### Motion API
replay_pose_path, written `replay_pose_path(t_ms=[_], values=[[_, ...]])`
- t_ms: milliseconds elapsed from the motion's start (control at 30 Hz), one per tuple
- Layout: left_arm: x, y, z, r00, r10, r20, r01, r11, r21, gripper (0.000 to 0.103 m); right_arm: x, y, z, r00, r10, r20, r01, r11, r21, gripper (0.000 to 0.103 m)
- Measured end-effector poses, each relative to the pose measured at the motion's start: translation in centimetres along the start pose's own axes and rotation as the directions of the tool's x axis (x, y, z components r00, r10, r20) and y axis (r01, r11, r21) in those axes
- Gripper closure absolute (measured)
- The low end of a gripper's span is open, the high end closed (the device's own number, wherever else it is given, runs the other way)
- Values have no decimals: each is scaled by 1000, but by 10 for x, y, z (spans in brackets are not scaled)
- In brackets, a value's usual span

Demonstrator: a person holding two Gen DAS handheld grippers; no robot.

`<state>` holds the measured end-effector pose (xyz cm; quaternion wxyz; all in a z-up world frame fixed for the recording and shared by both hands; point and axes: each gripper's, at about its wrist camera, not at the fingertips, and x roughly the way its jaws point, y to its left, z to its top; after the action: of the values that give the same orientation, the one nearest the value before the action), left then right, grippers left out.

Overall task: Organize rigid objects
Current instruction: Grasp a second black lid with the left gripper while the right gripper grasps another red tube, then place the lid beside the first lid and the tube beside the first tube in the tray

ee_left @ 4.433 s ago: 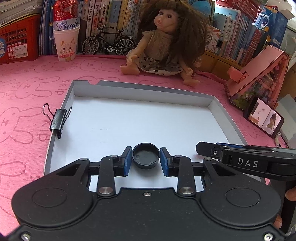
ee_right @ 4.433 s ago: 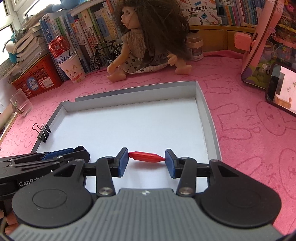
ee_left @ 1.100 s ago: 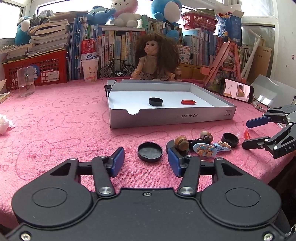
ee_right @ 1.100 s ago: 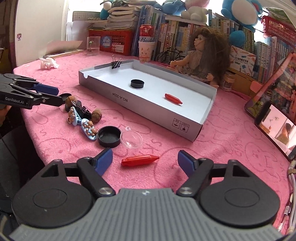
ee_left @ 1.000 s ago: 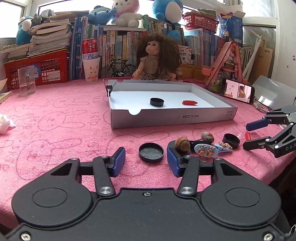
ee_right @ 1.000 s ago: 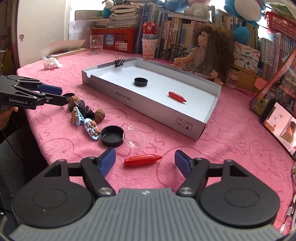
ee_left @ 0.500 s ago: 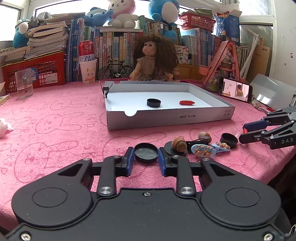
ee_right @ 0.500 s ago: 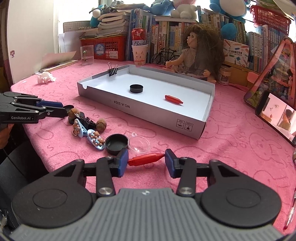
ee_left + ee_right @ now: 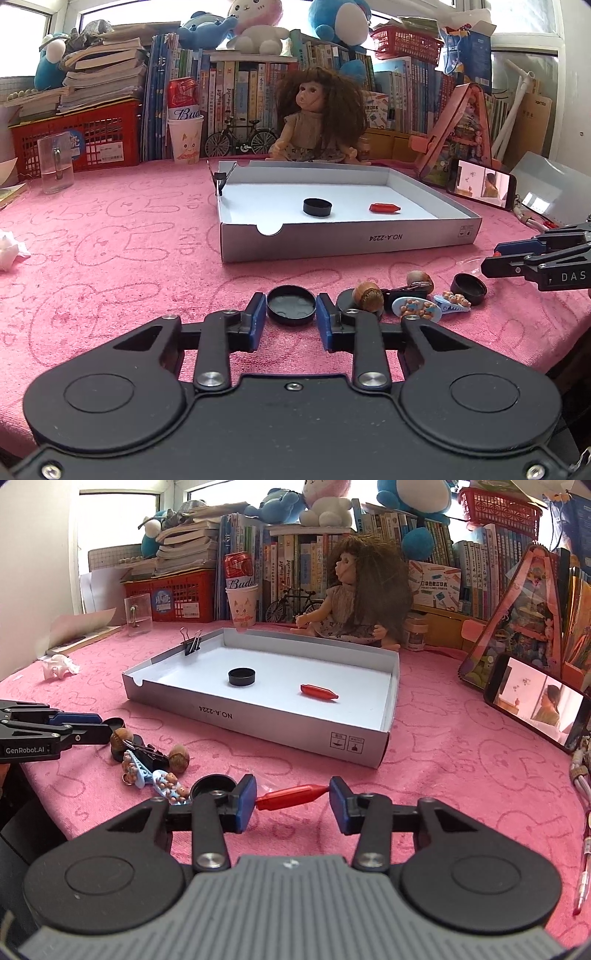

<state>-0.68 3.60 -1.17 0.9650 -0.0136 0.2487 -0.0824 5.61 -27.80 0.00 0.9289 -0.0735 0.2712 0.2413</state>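
My left gripper (image 9: 291,319) is shut on a black round cap (image 9: 291,304) just above the pink cloth. My right gripper (image 9: 291,803) is shut on a red pointed plastic piece (image 9: 291,798), gripped end to end. A white shallow box (image 9: 347,242) lies beyond; it also shows in the right wrist view (image 9: 258,718). Inside it lie a black cap (image 9: 317,206) and a red piece (image 9: 384,208). On the cloth in front of the box lie another black cap (image 9: 469,288), two nut-like charms (image 9: 367,295), a black clip and blue bear hair clips (image 9: 417,307).
A binder clip (image 9: 220,181) grips the box's left wall. A doll (image 9: 317,122), toy bicycle, paper cup with can (image 9: 184,140), red basket and books stand behind. A phone (image 9: 535,698) and pink house box stand at the right. A clear dome lid (image 9: 271,788) lies by my right gripper.
Both grippers closed from wide open: the left onto the black cap, the right onto the red piece. Both now hold their objects slightly off the cloth.
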Motion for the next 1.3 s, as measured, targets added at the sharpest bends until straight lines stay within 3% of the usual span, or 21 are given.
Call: replay_pose_path(t_ms=[200,300,333,533,967,1300], values=[[9,-4,2,999,42,1,-42,999,13,65,1,2,2,999,-26,21,25,999,44,55],[14,-6,4,998,59,1,-59,998,3,67,2,3,4,999,-32,37,29,997,77,55],[15,-6,4,998,63,1,-63,998,-1,73,2,4,5,998,-35,42,31,996,86,55],[13,-2,11,997,73,0,-73,996,-48,73,5,6,11,996,-55,64,46,990,136,55],[-6,-4,43,995,59,74,-53,996,-74,73,15,-3,29,991,-107,78,83,961,264,55],[22,-10,85,997,52,56,-49,997,-57,73,40,-15,58,993,-109,40,82,906,415,55]])
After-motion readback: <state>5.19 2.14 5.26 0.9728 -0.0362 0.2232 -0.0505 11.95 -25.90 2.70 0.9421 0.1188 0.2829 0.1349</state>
